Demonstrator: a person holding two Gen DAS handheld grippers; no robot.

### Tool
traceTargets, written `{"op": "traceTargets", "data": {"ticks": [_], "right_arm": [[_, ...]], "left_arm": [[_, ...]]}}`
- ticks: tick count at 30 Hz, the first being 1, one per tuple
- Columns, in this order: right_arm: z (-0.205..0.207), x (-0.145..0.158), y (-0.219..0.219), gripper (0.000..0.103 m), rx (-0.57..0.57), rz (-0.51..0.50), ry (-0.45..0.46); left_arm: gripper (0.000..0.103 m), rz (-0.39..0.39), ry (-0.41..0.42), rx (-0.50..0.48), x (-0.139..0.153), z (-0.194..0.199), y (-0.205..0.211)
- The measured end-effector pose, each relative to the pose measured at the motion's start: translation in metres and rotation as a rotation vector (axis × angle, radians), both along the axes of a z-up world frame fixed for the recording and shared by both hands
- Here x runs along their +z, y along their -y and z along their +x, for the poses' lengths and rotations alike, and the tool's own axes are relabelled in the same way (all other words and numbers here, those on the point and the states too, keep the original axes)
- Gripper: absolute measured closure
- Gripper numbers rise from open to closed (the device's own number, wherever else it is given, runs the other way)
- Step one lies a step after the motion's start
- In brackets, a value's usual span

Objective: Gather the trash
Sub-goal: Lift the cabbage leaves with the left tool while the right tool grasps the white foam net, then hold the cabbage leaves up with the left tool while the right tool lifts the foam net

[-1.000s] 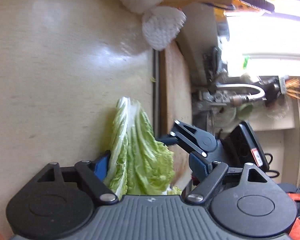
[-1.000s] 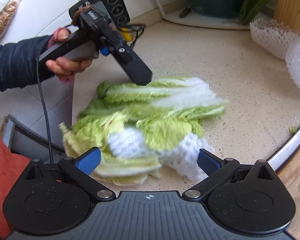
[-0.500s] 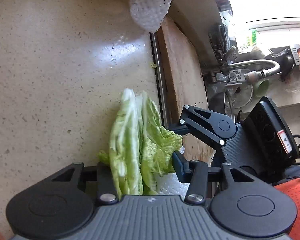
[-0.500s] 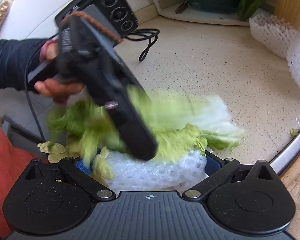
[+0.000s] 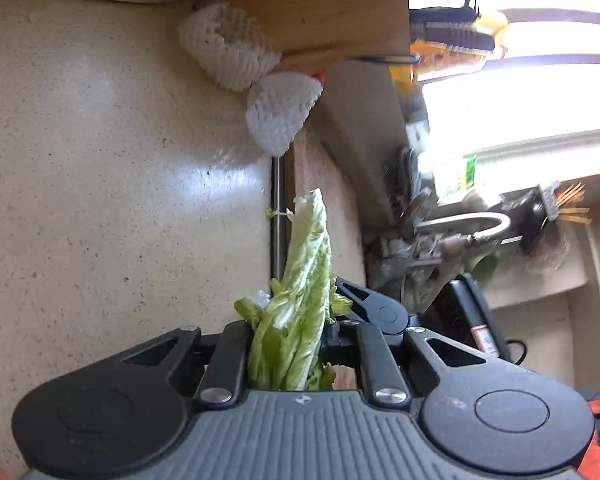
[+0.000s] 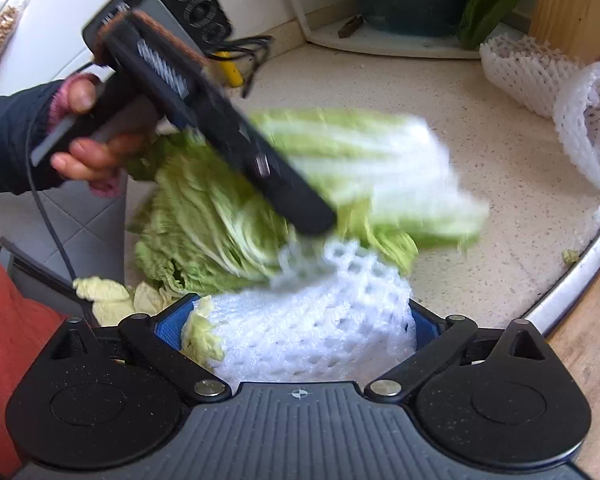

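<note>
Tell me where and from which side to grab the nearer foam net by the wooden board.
Grip the foam net across its open rim, coming from above: it lies on its side on the counter, mouth facing the camera, so its soft wall should pinch flat.

A home kitchen: speckled stone counter point(image 6: 480, 128), sink tap point(image 5: 468, 224), wooden cutting board point(image 5: 328, 16).

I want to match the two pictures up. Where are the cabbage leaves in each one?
Left wrist view: the cabbage leaves stand bottom centre, pinched between the left gripper jaws.
Right wrist view: the cabbage leaves spread blurred across the middle, under the left gripper.
Shared landmark: two white foam nets lying beside the wooden block.
</note>
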State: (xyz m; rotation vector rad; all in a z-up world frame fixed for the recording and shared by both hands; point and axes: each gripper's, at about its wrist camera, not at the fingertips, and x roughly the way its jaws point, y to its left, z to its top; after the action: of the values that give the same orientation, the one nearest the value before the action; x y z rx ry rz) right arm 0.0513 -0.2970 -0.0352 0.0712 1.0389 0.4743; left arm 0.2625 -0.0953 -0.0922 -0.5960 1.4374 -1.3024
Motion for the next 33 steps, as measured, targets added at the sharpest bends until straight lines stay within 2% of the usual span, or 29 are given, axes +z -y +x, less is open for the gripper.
{"op": "traceTargets", "data": {"ticks": [6, 9, 15, 19, 21, 24, 28, 33], "right_arm": [[-0.014, 0.017, 0.006, 0.0, 0.053, -0.153, 0.038], [-0.017, 0.025, 0.006, 0.0, 0.133, -0.193, 0.036], [-0.02, 0.015, -0.034, 0.0, 0.445, -0.232, 0.003], [-0.024, 0.005, -0.068, 0.0, 0.653, -0.304, 0.052], [-0.026, -0.006, -0.081, 0.0, 0.703, -0.369, 0.064], [-0.019, -0.015, -0.076, 0.0, 0.667, -0.351, 0.034], [-0.016, -0.021, -0.069, 0.0, 0.608, -0.35, 0.042], [-0.019, -0.017, -0.076, 0.0, 0.619, -0.375, 0.018]], "left_arm": [[0.091, -0.082, -0.055, 0.213, -0.003, -0.005, -0.047], [0.091, -0.099, -0.035, 0.302, 0.005, -0.01, -0.07], [0.091, -0.098, -0.019, 0.398, 0.011, -0.035, -0.09], [0.091, -0.112, -0.012, 0.472, 0.015, -0.053, -0.108], [0.09, -0.114, -0.012, 0.506, 0.015, -0.061, -0.115], [0.09, -0.107, -0.004, 0.539, 0.014, -0.075, -0.124], [0.089, -0.119, 0.001, 0.573, 0.014, -0.093, -0.132], [0.088, -0.075, 0.024, 0.632, 0.015, -0.113, -0.148]]}}
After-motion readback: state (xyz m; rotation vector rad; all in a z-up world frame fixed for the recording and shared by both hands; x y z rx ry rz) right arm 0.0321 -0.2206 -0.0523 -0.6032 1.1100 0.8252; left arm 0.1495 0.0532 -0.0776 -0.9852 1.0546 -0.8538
